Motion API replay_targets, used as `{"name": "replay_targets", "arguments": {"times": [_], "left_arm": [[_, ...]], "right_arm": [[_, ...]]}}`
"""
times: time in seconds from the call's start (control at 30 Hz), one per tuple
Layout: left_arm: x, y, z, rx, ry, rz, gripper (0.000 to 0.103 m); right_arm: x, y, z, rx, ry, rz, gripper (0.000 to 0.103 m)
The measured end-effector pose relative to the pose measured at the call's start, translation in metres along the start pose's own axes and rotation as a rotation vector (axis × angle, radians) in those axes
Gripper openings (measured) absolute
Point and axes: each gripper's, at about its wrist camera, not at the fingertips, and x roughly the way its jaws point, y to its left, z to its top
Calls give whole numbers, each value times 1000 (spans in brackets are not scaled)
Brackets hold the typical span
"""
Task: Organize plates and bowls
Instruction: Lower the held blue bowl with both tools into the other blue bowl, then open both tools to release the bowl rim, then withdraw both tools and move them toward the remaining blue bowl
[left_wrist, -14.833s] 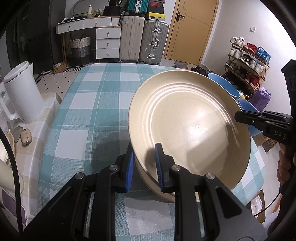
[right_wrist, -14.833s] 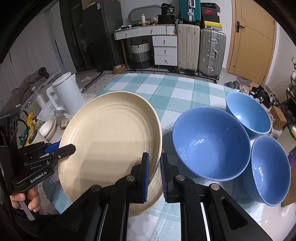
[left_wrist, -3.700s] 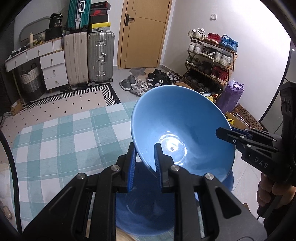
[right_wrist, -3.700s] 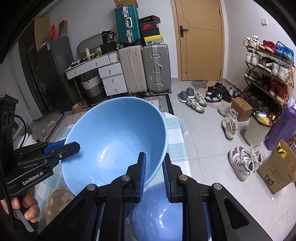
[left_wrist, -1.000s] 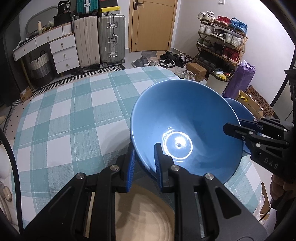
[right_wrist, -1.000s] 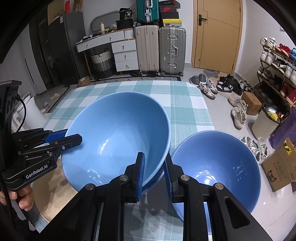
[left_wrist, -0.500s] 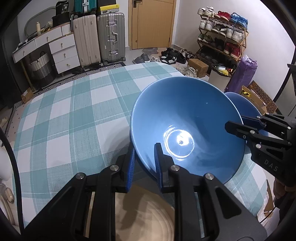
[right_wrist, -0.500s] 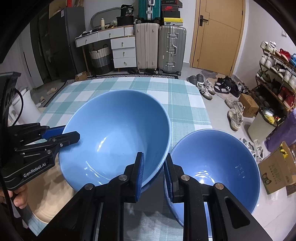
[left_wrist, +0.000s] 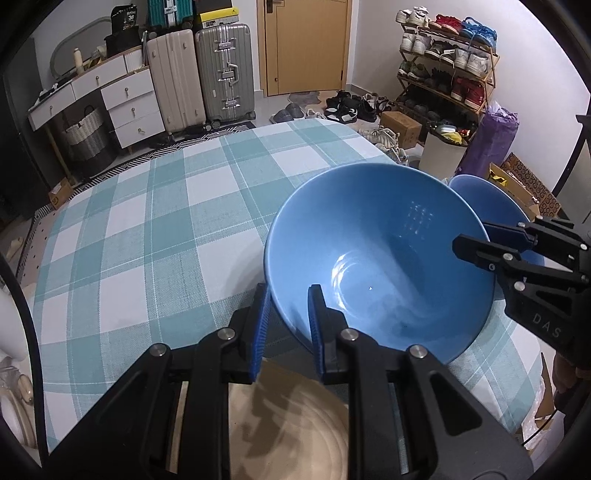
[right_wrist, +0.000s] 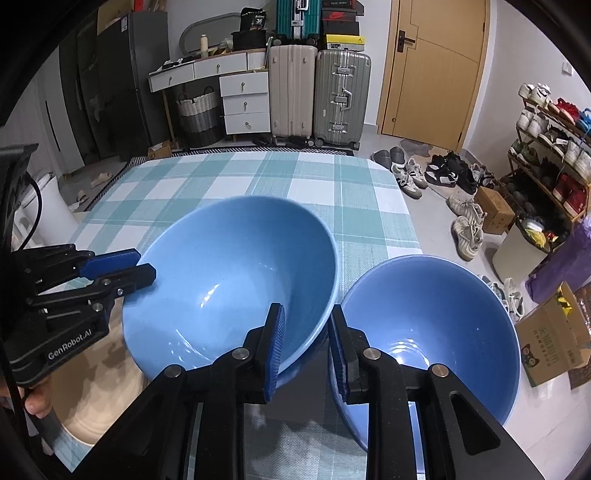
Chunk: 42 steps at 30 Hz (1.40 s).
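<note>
So, left-wrist status: one blue bowl is gripped at its near rim and sits low over the worktop; I can't tell if it has touched down.
Left fingers: left gripper is clenched on that bowl's rim, one pad inside and one outside.
Done so far: beige plate lies flat at the near edge, just beside the gripped bowl.
Left to do: second blue bowl stands apart behind it, not nested; my guess is stacking is unfinished.
Surface: teal-and-white check cloth, with the far half bare.
Room: suitcases, white drawers, a wooden door and a shoe rack behind.

Right-wrist status: same bowl is on the left and the second bowl on the right, rims nearly touching.
Right fingers: right gripper straddles the first bowl's right rim; the grip looks slack and I can't tell if the pads press.
Other tool: left gripper is on the opposite rim.
Plate: beige edge shows low left, under the left gripper.
Surface: checked cloth reaches the far edge, with shoes on the floor to the right.
</note>
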Motion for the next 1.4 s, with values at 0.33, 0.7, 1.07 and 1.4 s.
{"name": "replay_targets", "arguments": {"times": [0.33,0.7,1.07,1.4], "left_arm": [[1,6,1,-41,0,-47,40],[-22,19,-3,-115,-19,-70,80],[-51,8,-10,-140,-38,-110,102],[-71,-33,-12,-99,-42,-176,102]], "right_arm": [[-5,-10,-2,22,-8,-15,26],[-28,-24,0,85,-61,39,70],[-86,-57,4,168,-197,11,101],[-126,-81,-16,194,-217,-3,102]]}}
